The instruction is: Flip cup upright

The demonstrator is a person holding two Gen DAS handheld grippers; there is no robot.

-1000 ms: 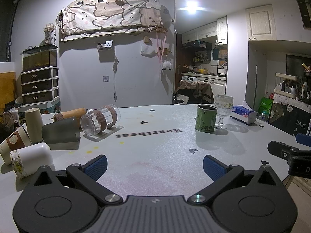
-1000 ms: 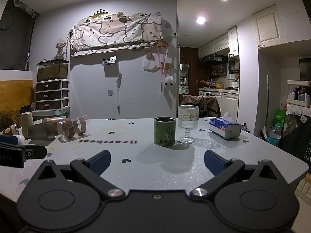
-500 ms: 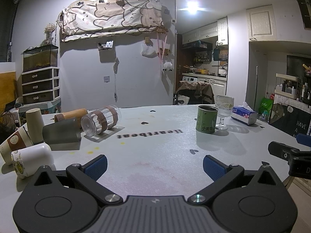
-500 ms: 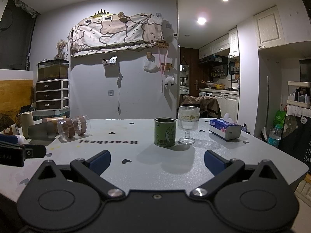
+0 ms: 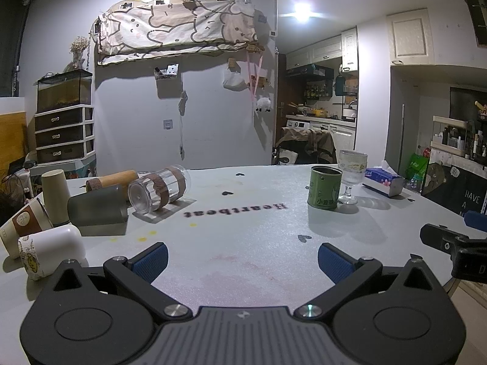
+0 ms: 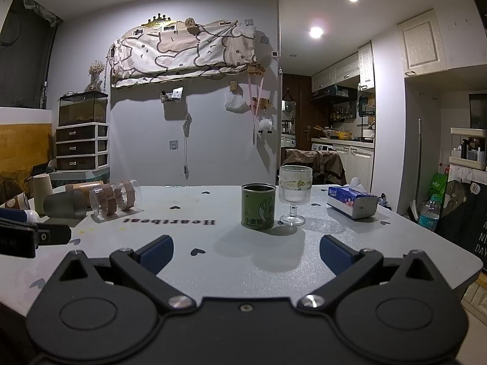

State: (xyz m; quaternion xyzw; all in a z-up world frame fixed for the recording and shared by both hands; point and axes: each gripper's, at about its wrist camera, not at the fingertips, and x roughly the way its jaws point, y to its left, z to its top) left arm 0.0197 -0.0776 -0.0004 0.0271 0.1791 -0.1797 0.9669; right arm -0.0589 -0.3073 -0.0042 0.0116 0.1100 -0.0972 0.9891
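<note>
Several cups lie on their sides at the table's left: a clear glass with brown bands (image 5: 159,192) (image 6: 115,200), a dark grey cup (image 5: 96,210) (image 6: 63,206), a tan wooden cup (image 5: 111,180), a white cup (image 5: 50,251) and a brown-sleeved paper cup (image 5: 22,223). A green can (image 5: 324,191) (image 6: 258,206) and a stemmed glass (image 5: 351,175) (image 6: 294,193) stand upright. My left gripper (image 5: 242,260) is open and empty, well short of the cups. My right gripper (image 6: 246,255) is open and empty, in front of the green can.
A beige cup (image 5: 54,194) stands upside down at the far left. A tissue pack (image 5: 384,181) (image 6: 353,202) lies at the right. The grey table (image 5: 249,225) bears the word Heartbeat. The table's right edge (image 6: 456,243) is close.
The left view has shifted very slightly; the green can sits a little further right in it. Both grippers stay open and nothing on the table has moved.
</note>
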